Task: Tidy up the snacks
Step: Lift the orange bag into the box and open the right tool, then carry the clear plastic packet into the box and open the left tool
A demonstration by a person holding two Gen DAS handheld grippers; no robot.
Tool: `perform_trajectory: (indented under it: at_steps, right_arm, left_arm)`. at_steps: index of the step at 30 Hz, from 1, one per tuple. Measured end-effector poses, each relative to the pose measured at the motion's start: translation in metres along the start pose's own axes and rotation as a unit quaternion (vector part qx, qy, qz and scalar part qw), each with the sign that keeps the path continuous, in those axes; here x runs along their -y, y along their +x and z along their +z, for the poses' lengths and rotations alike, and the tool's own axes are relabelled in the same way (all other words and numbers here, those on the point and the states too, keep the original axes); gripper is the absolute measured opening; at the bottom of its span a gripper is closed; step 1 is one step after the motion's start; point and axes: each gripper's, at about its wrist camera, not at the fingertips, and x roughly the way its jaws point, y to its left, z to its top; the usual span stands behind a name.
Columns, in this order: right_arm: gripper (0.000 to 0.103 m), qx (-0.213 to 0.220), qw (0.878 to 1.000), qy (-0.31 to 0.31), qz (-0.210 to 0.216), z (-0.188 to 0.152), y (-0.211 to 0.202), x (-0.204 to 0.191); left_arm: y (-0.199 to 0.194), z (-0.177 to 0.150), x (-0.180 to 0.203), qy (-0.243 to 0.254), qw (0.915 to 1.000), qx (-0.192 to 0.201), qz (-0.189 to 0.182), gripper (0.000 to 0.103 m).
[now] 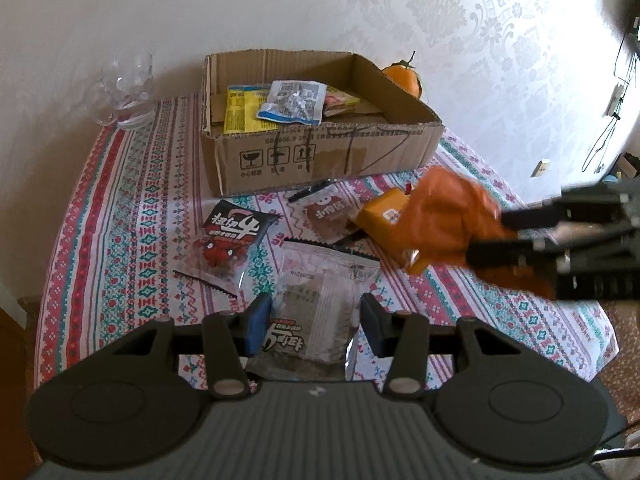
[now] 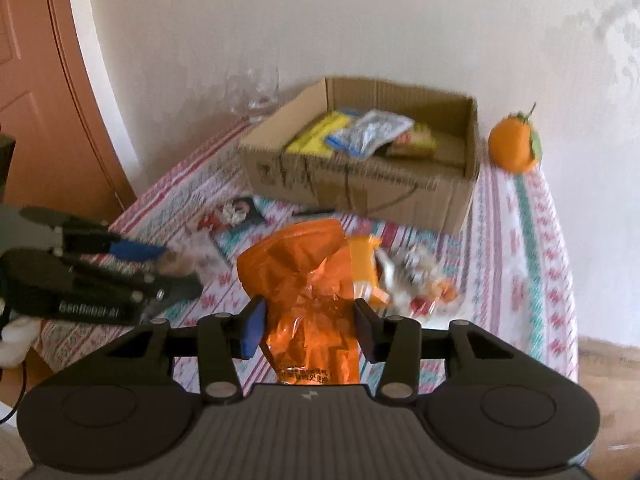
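Note:
A cardboard box (image 1: 320, 152) at the table's back holds a yellow packet (image 1: 240, 112), a blue-white packet (image 1: 294, 102) and another snack. My left gripper (image 1: 316, 320) is closed on a clear packet with a brown snack (image 1: 320, 300), low over the table. My right gripper (image 2: 308, 324) is shut on a crumpled orange bag (image 2: 304, 280), lifted above the table; it shows at the right in the left wrist view (image 1: 444, 216). Loose on the cloth lie a black-red packet (image 1: 228, 240), a brown-labelled clear packet (image 1: 328, 216) and a yellow-orange pack (image 1: 384, 216).
Clear glasses (image 1: 128, 88) stand at the back left by the wall. An orange fruit (image 2: 514, 144) sits right of the box. The table (image 1: 120, 200) has a patterned cloth; its edges drop off left and right. A brown door (image 2: 36, 100) is at the left.

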Motion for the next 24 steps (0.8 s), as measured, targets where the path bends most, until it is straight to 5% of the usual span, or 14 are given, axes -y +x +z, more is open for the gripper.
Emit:
perform_trajectory:
  at_steps: [11, 18, 21, 24]
  right_arm:
    - [0.052, 0.06, 0.997, -0.009, -0.043, 0.089, 0.033, 0.05]
    - [0.053, 0.051, 0.996, 0.001, -0.076, 0.14, 0.087, 0.085]
    - [0.096, 0.053, 0.996, 0.022, -0.069, 0.145, 0.099, 0.097]
    - [0.103, 0.078, 0.995, 0.022, -0.063, 0.14, 0.092, 0.097]
  left_arm:
    - [0.003, 0.001, -0.008, -0.016, 0.9999, 0.0, 0.003, 0.047]
    - [0.012, 0.005, -0.016, -0.029, 0.9995, -0.006, 0.01, 0.047]
    - [0.013, 0.007, -0.017, -0.027, 0.9995, -0.008, 0.012, 0.047]
    - [0.014, 0.009, -0.017, -0.024, 0.9996, -0.008, 0.013, 0.047]
